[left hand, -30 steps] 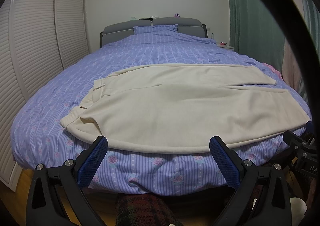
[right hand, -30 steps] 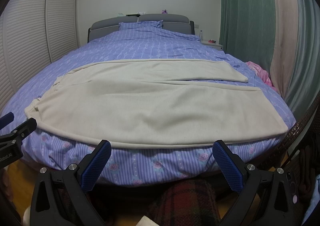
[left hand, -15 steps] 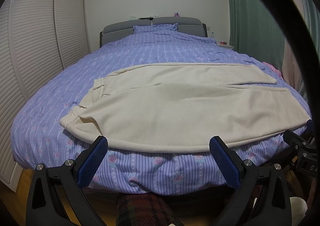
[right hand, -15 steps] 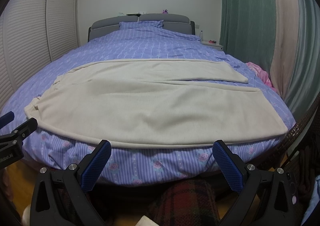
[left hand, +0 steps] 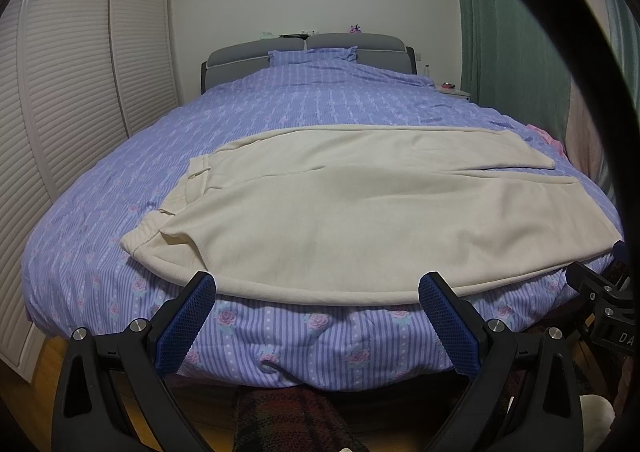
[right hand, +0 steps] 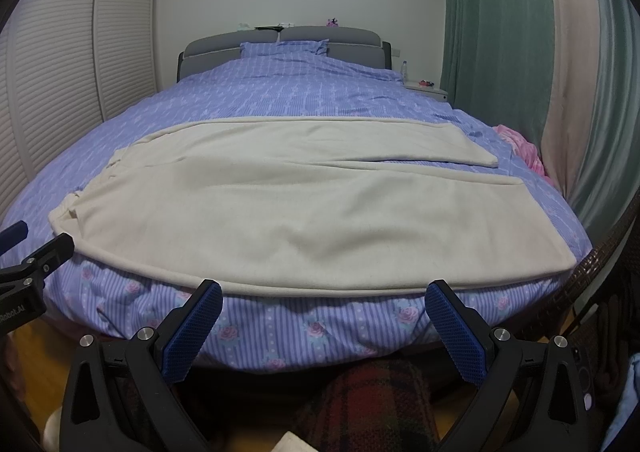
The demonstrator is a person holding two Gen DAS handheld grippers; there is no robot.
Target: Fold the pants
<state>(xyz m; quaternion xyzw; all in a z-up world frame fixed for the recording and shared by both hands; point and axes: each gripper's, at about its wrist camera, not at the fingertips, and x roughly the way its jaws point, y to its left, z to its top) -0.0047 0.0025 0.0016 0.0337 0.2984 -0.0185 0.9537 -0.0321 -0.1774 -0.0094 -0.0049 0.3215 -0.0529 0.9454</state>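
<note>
The cream pants (left hand: 360, 211) lie flat across the foot end of the bed (left hand: 320, 107), waistband (left hand: 140, 242) to the left, leg ends to the right. The two legs lie side by side, the far one shorter in view and ending before the near one. The near long edge runs right along the foot edge of the bed; below it the striped purple cover (right hand: 320, 328) drops toward the floor. Beyond the pants, the cover is bare up to the pillow (right hand: 284, 47) and grey headboard (right hand: 340, 35). A slatted wardrobe (left hand: 60, 91) stands close on the left, curtains (right hand: 500, 51) on the right.

The left hand-held gripper (left hand: 318, 292) sits level just short of the near edge, blue pads spread wide, holding nothing. The right hand-held gripper (right hand: 324, 298) is posed the same way further right, also spread wide and empty. Neither touches the pants.
</note>
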